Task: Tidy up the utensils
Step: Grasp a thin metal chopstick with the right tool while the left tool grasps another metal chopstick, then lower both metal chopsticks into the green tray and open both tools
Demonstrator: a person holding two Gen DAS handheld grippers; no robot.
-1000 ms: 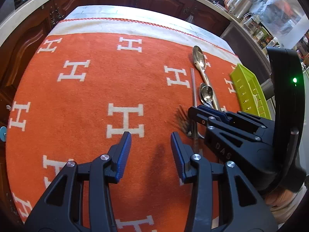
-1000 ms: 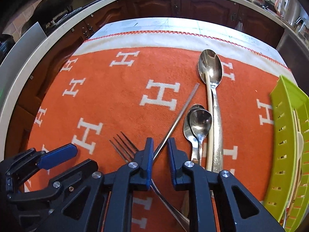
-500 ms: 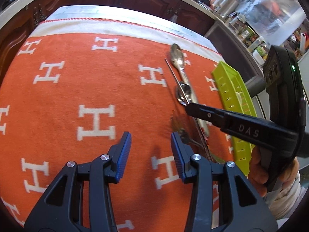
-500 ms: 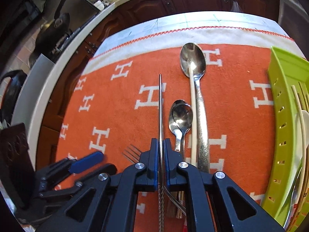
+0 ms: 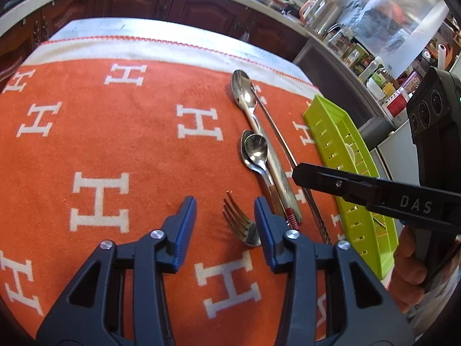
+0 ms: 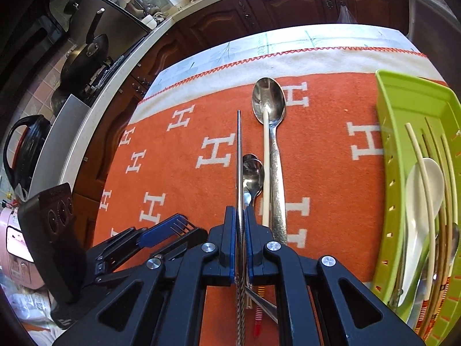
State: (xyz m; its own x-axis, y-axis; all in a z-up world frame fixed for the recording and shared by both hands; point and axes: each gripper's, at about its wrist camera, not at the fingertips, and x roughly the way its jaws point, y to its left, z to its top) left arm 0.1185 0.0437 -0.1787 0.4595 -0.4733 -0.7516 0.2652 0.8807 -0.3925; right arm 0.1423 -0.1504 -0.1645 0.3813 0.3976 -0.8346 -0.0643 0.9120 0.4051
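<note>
Right claw is clamped tight on a thin metal chopstick, which points away above the orange cloth covering the bench. Left claw has just been narrowing; its pads straddle the fork tines without pressing them. Beside lie a large spoon and a small spoon; the green tray holds other utensils.

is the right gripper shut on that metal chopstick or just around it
Shut on it. In the right wrist view the right gripper has both blue pads pressed flat against the metal chopstick, no gap either side, and the chopstick runs straight out beyond the fingertips.
</note>
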